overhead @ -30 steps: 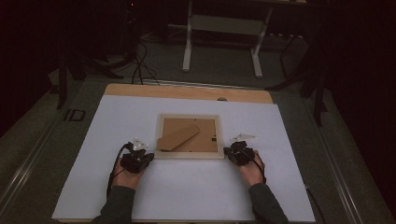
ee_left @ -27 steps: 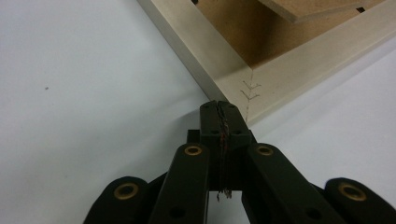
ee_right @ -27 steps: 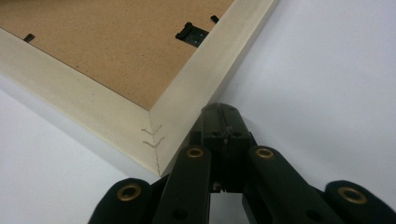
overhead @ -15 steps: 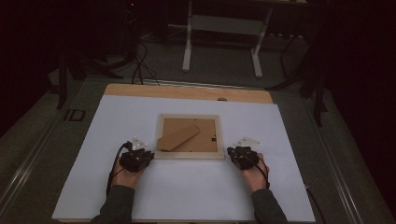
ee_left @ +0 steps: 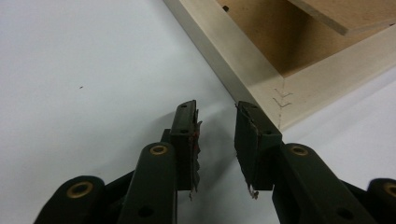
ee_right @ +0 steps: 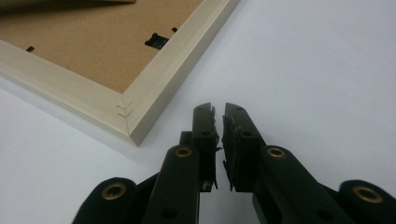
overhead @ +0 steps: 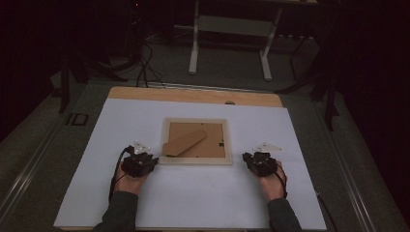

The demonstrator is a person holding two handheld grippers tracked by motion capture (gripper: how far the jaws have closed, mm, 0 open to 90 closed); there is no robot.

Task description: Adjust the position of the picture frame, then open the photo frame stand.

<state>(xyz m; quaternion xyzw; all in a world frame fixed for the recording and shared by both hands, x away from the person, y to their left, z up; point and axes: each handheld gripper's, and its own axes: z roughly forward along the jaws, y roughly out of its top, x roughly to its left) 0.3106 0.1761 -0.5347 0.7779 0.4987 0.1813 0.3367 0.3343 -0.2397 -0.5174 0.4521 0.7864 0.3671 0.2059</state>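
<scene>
A pale wooden picture frame (overhead: 196, 161) lies face down mid-table, its brown backing board (overhead: 208, 145) up and a cardboard stand flap (overhead: 184, 141) slanting across it. My left gripper (overhead: 150, 158) sits at the frame's near left corner (ee_left: 275, 100). The left gripper's (ee_left: 215, 112) jaws have just been opening and stand clearly apart with nothing between them. My right gripper (overhead: 248, 157) rests on the table a short way right of the near right corner (ee_right: 128, 116). The right gripper's (ee_right: 219, 112) jaws have just been opening to a narrow empty gap.
The white tabletop (overhead: 193, 203) stretches around the frame, with a wooden strip (overhead: 193, 95) along its far edge. Beyond it stand a white table base (overhead: 232, 29) and dark cables on the floor. Both forearms enter from the bottom edge.
My right gripper has slid to the right, off the frame's near right corner. The left hand has stayed at the near left corner.
</scene>
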